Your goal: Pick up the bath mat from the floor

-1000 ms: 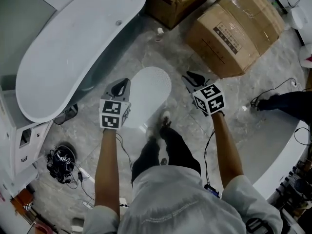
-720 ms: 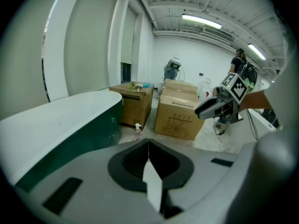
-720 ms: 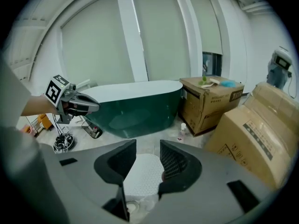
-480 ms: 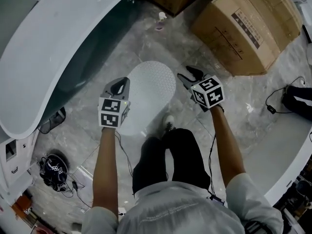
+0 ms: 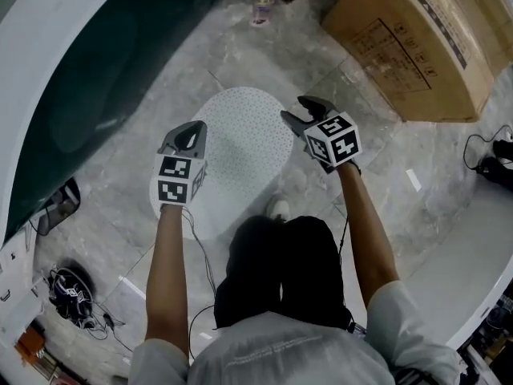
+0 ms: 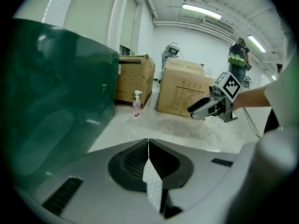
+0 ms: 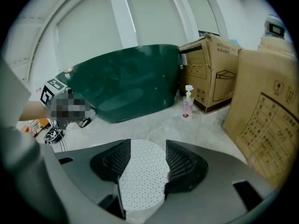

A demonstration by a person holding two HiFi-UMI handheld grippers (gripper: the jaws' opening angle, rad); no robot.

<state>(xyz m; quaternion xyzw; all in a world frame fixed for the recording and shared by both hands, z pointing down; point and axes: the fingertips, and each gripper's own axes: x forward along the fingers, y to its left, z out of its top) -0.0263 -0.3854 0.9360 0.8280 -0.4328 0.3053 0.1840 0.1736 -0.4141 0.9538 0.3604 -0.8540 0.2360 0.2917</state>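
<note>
The bath mat (image 5: pixel 234 157) is a white oval with small dots, lying flat on the grey marble floor. Both grippers hang in the air above it. My left gripper (image 5: pixel 186 133) is over the mat's left edge, jaws shut with nothing in them; the left gripper view shows only a sliver of mat (image 6: pixel 153 188) below the closed pads. My right gripper (image 5: pixel 298 109) is over the mat's right edge, and its jaws are opening. In the right gripper view the mat (image 7: pixel 142 181) shows on the floor through the gap, touched by neither pad.
A dark green bathtub with a white rim (image 5: pixel 88 79) fills the left. Cardboard boxes (image 5: pixel 417 38) stand at the right, and a pump bottle (image 5: pixel 261 4) sits on the floor beyond the mat. Cables and a dark bundle (image 5: pixel 70 287) lie at lower left. My shoe (image 5: pixel 278 208) touches the mat's near edge.
The view has moved forward over the mat and both grippers now hang above its edges. The right gripper's jaws have spread apart. The left jaws stay shut.
</note>
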